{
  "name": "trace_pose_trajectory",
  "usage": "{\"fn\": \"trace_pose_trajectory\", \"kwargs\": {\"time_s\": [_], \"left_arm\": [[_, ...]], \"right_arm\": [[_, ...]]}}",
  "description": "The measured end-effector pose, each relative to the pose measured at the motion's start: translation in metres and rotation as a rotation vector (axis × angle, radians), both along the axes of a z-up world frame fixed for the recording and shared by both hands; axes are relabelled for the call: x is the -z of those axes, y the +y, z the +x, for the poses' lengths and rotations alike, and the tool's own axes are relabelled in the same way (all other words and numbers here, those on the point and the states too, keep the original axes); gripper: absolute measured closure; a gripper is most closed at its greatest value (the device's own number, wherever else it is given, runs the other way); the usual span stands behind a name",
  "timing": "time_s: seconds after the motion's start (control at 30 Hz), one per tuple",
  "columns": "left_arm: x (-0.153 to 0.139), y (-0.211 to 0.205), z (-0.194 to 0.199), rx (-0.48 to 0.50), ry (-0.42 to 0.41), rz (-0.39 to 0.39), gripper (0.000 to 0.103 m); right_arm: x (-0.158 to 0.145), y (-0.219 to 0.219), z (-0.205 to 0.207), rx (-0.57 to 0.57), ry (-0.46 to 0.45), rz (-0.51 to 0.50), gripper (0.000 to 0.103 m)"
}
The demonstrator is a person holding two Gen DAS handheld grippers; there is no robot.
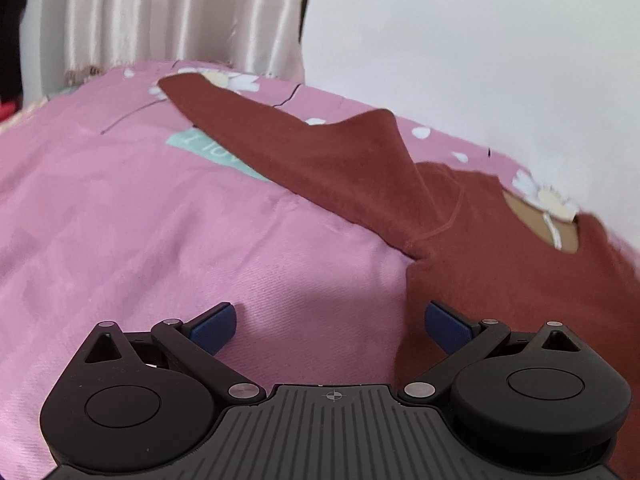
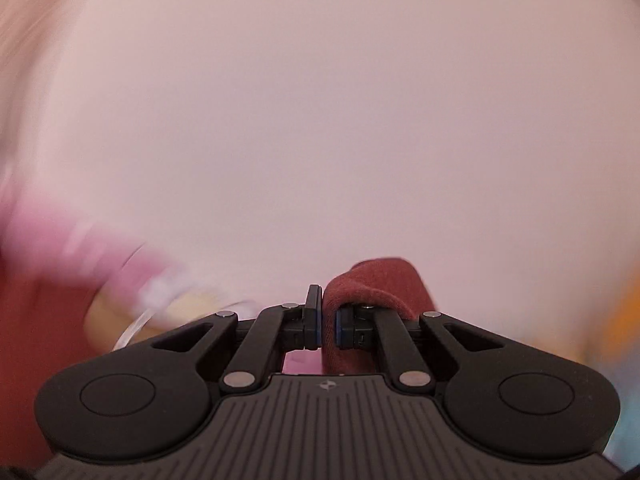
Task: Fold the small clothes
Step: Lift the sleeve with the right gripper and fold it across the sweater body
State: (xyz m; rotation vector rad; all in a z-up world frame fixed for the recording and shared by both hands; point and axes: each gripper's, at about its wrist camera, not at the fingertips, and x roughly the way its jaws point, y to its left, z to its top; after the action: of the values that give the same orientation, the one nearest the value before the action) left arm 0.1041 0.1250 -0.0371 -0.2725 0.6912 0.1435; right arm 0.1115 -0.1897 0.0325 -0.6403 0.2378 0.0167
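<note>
Blue pads (image 1: 214, 326) on my left gripper (image 1: 330, 326) sit wide apart, and those jaws hold nothing. One pad is over the pink bedsheet (image 1: 160, 220). The other is over the side edge of the red-brown top (image 1: 500, 280). The top lies flat on the bed, with one sleeve (image 1: 280, 136) stretched out toward the far edge. Lots of bare sheet is on the left. My right gripper (image 2: 328, 320) has its jaws clamped on a fold of the same top (image 2: 380, 280). Everything past it is blurry.
</note>
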Motion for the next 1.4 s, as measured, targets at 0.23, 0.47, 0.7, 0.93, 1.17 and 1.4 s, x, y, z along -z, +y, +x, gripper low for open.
{"fn": "trace_pose_trajectory", "kwargs": {"time_s": [0.23,0.47,0.7,0.93,1.17,1.4], "left_arm": [[0.002,0.009,-0.005,0.005,-0.024,-0.059,0.0],[0.003,0.009,-0.005,0.019,-0.025,-0.074,0.0],[0.003,0.011,-0.005,0.02,-0.026,-0.077,0.0],[0.003,0.012,-0.005,0.021,-0.03,-0.087,0.0],[0.003,0.012,-0.006,0.021,-0.031,-0.09,0.0],[0.003,0.013,-0.006,0.021,-0.033,-0.093,0.0]], "right_arm": [[0.109,0.071,-0.013,-0.107,0.22,-0.31,0.07],[0.09,0.066,-0.019,-0.07,0.198,-0.267,0.034],[0.095,0.097,-0.034,-0.108,0.145,-0.324,0.03],[0.085,0.114,-0.027,-0.127,0.157,-0.24,0.03],[0.082,0.147,-0.018,-0.173,0.188,-0.199,0.056],[0.028,0.143,0.0,-0.156,0.217,0.165,0.083]]}}
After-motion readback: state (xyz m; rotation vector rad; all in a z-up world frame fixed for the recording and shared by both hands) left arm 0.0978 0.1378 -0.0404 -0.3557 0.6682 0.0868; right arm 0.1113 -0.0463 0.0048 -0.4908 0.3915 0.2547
